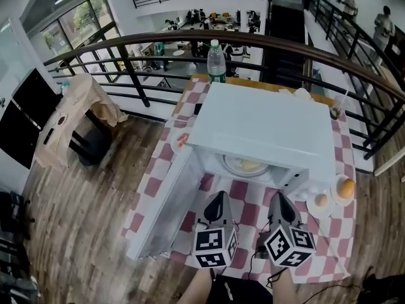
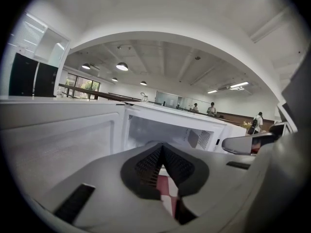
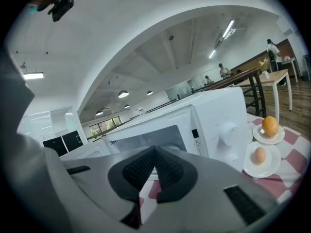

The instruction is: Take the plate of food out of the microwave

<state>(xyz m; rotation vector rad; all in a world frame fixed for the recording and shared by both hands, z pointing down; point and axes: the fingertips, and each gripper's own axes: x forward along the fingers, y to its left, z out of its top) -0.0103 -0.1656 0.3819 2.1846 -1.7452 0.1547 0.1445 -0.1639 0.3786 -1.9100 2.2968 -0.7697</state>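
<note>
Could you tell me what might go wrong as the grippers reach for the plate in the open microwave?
Both the left gripper and right gripper are shut; unopened, they might shove the plate deeper. The open door crowds the left one; the egg saucer sits near the right.

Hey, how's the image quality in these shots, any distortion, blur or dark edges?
Head view: heavy fisheye bows the railing into an arc; the microwave is sharp and evenly lit. Left gripper view: black corners, and the left gripper looks soft up close. Right gripper view: same dark rim, right gripper blurred, orange fairly crisp.
</note>
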